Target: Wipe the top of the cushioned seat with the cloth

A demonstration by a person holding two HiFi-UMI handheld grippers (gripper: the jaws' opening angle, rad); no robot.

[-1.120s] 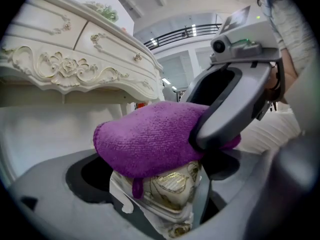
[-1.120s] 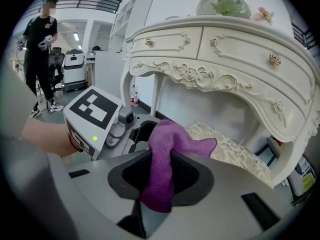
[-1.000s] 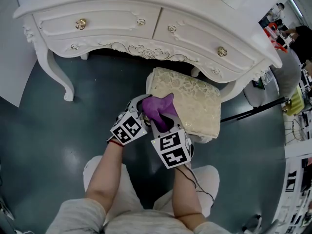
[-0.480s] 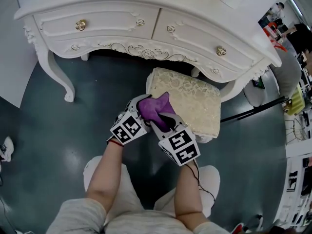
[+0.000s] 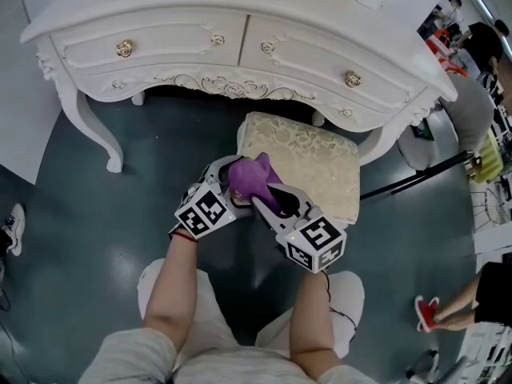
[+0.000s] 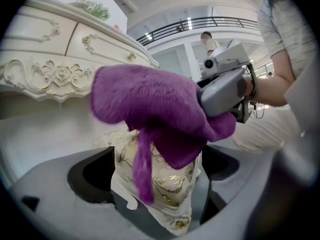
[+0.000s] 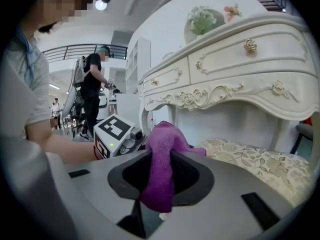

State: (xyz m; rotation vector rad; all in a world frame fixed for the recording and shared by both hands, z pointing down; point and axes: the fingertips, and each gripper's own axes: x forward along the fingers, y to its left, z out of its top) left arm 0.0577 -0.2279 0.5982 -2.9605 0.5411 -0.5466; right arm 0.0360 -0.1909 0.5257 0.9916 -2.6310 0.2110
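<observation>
Pinching cloth (image 7: 160, 174) between right fingers (image 7: 194, 180)

The cloth (image 5: 254, 184) is showing solid purple. The seat (image 5: 316, 166) is wearing cream with a pale gold, leafy floral pattern.

2 forearms forward, left gripper (image 6: 157, 184) with jaws apart, right gripper (image 7: 159, 170) with jaws tight on the cloth (image 7: 163, 136).

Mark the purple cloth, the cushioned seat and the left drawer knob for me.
purple cloth (image 5: 252, 179): head view, on its bunched middle.
cushioned seat (image 5: 317, 163): head view, on the bare patterned top.
left drawer knob (image 5: 124, 49): head view, on the gold knob's face.
</observation>
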